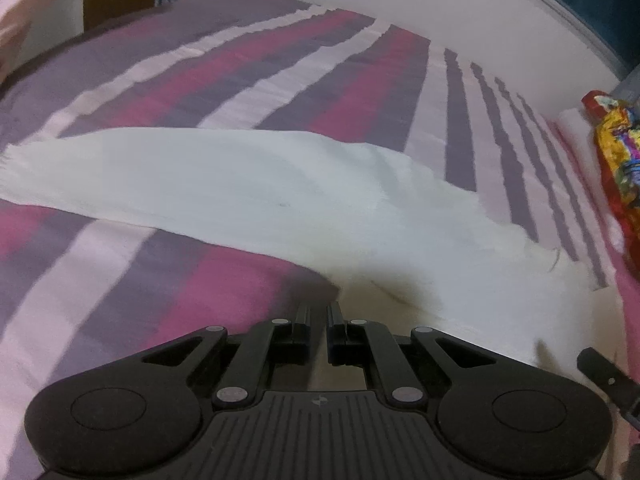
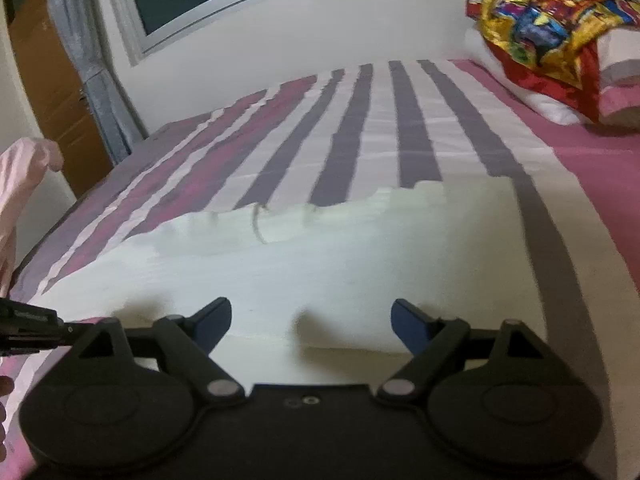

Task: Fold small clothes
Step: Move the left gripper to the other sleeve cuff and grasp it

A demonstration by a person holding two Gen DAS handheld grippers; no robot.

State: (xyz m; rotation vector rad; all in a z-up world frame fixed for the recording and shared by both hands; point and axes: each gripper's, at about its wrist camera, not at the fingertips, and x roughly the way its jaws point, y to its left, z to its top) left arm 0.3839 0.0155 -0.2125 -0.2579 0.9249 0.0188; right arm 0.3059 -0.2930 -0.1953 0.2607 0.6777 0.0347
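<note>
Because the white cloth (image 2: 304, 264), spread on the striped bed (image 2: 400, 128), is judged light, soft and limp, it is best taken at an edge, where the left gripper (image 1: 318, 312) is clamped on it while the right gripper (image 2: 312, 320) is held with jaws apart.

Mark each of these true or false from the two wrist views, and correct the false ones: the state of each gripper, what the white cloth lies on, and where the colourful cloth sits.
1. The left gripper is shut. True; its fingers meet at the near corner of the white cloth, though whether they pinch it is not clear.
2. The right gripper is clamped on the cloth. False; its jaws stand wide open above it.
3. The white cloth lies on a striped bedsheet. True.
4. The colourful cloth lies on top of the white cloth. False; it sits apart, at the far right by the wall.
</note>
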